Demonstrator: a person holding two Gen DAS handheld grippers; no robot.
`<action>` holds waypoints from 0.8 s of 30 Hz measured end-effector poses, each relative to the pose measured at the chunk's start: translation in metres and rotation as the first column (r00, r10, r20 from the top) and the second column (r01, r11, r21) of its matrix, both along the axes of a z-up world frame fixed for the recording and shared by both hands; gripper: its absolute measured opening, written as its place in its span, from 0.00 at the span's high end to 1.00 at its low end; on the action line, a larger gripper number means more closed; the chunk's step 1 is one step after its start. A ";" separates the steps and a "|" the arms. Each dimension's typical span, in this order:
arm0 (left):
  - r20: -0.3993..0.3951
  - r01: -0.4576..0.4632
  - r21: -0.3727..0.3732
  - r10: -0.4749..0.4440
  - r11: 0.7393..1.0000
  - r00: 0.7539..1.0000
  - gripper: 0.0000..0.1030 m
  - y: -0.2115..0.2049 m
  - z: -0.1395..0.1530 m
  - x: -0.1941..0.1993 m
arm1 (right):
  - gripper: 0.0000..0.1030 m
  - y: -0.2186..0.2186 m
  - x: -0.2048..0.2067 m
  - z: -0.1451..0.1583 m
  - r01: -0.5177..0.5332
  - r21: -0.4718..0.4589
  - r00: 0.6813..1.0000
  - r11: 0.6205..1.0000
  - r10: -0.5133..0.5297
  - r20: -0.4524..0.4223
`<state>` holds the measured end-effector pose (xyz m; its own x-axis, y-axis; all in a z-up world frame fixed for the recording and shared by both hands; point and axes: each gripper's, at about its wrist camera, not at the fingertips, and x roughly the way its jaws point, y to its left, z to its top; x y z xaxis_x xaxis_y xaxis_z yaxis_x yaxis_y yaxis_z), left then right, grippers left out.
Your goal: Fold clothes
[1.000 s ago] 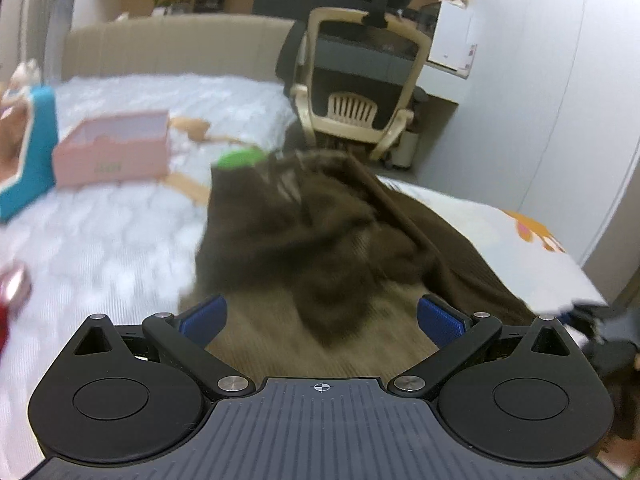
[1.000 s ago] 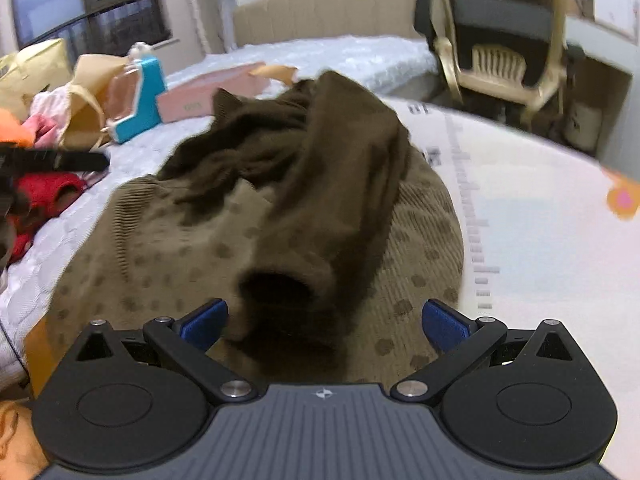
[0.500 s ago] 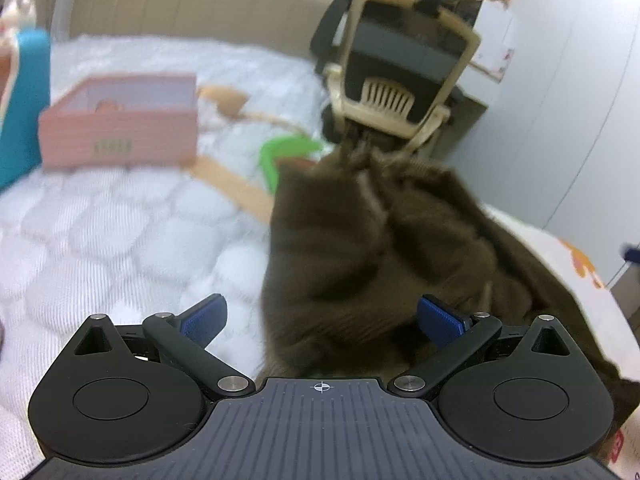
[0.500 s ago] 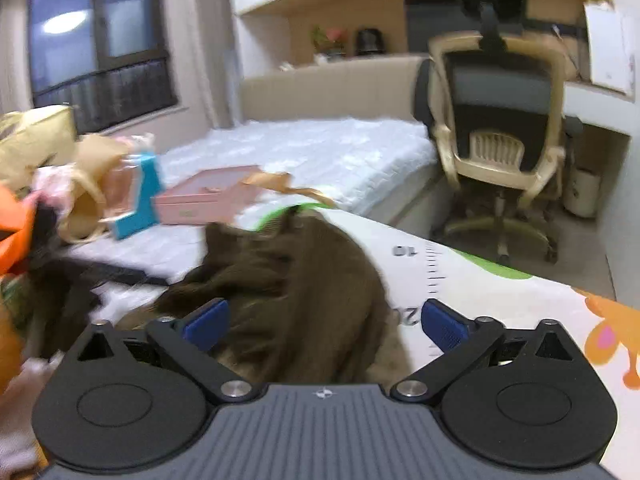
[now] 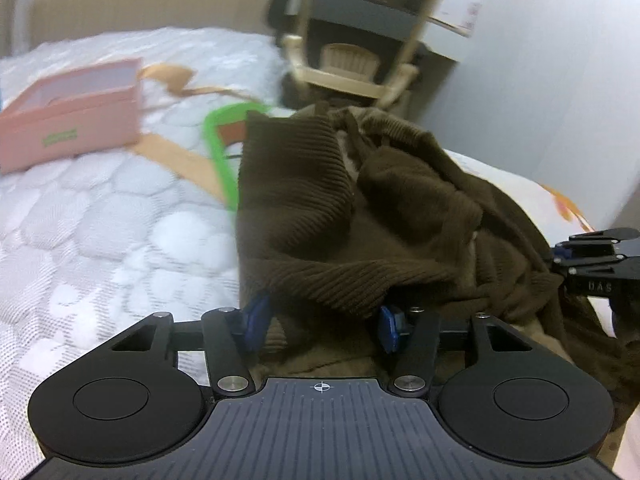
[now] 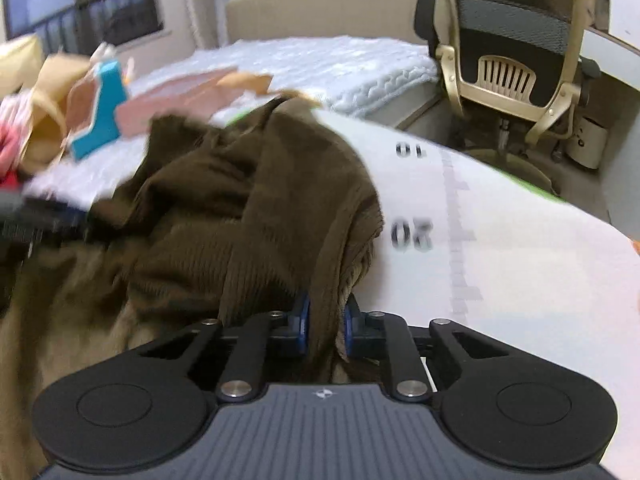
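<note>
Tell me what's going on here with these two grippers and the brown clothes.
A person is working a gripper in each hand on a rumpled dark brown sweater lying on a white mat. The right gripper is shut on a fold of it. The left gripper has cloth between its half-closed fingers. Nothing is folded flat yet.

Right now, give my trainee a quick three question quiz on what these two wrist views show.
1. True or false: the right hand-held gripper is shut on the brown sweater.
2. What colour is the box on the bed?
3. Which stands beyond the sweater? A: an office chair; B: a ladder.

Key: 1 true. 2 pink. 3 A.
</note>
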<state>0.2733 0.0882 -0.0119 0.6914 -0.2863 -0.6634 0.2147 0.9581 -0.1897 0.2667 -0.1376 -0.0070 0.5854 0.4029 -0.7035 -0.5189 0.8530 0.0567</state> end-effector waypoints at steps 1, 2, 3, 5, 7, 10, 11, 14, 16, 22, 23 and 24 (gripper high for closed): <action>0.002 0.039 0.012 -0.039 0.999 0.999 0.44 -0.007 0.003 -0.008 | 0.85 -0.012 -0.013 0.002 0.003 -0.009 1.000 1.000 -0.003 -0.009; 0.003 0.076 0.025 -0.076 0.997 0.997 0.44 -0.015 0.006 -0.017 | 0.85 -0.024 -0.026 0.003 0.013 -0.011 1.000 1.000 -0.013 -0.019; 0.003 0.102 0.044 -0.102 0.994 0.995 0.43 -0.021 0.009 -0.026 | 0.85 -0.035 -0.039 0.004 0.023 -0.012 0.999 1.000 -0.023 -0.027; 0.038 0.114 0.089 -0.118 0.989 0.992 0.42 -0.033 0.020 -0.048 | 0.85 -0.055 -0.061 0.007 0.049 -0.014 0.999 0.999 -0.049 -0.018; 0.151 0.110 0.139 -0.130 0.984 0.980 0.30 -0.044 0.041 -0.069 | 0.84 -0.071 -0.079 0.011 0.074 0.007 0.997 0.997 -0.074 0.012; 0.290 0.132 0.192 -0.185 0.973 0.939 0.09 -0.065 0.070 -0.096 | 0.74 -0.088 -0.093 0.027 0.111 0.093 0.992 0.989 -0.117 0.052; 0.296 0.180 0.196 -0.233 0.964 0.927 0.08 -0.078 0.074 -0.098 | 0.67 -0.091 -0.098 0.033 0.111 0.119 0.991 0.987 -0.119 0.065; 0.265 0.280 0.225 -0.335 0.933 0.904 0.08 -0.123 0.071 -0.090 | 0.45 -0.094 -0.117 0.048 0.069 0.193 0.992 0.979 -0.088 0.091; 0.211 0.292 0.283 -0.356 0.914 0.910 0.11 -0.151 0.050 -0.072 | 0.39 -0.091 -0.133 0.054 0.001 0.237 0.995 0.971 -0.024 0.096; 0.188 0.169 0.268 -0.224 0.948 0.956 0.92 -0.133 0.039 -0.019 | 0.24 -0.075 -0.168 0.046 -0.137 0.186 0.989 0.973 0.123 0.086; 0.221 0.094 0.252 -0.152 0.963 0.963 0.92 -0.114 0.050 -0.014 | 0.19 -0.072 -0.169 0.040 -0.156 0.187 0.987 0.970 0.148 0.059; 0.248 0.023 0.236 -0.083 0.972 0.965 0.93 -0.094 0.059 -0.009 | 0.19 -0.065 -0.171 0.034 -0.179 0.177 0.984 0.968 0.173 0.046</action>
<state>0.2644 -0.0061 0.0476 0.8337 -0.1882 -0.5191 0.2784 0.9552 0.1008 0.0954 -0.2023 0.0274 0.5134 0.6199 -0.5934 -0.6636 0.7252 0.1835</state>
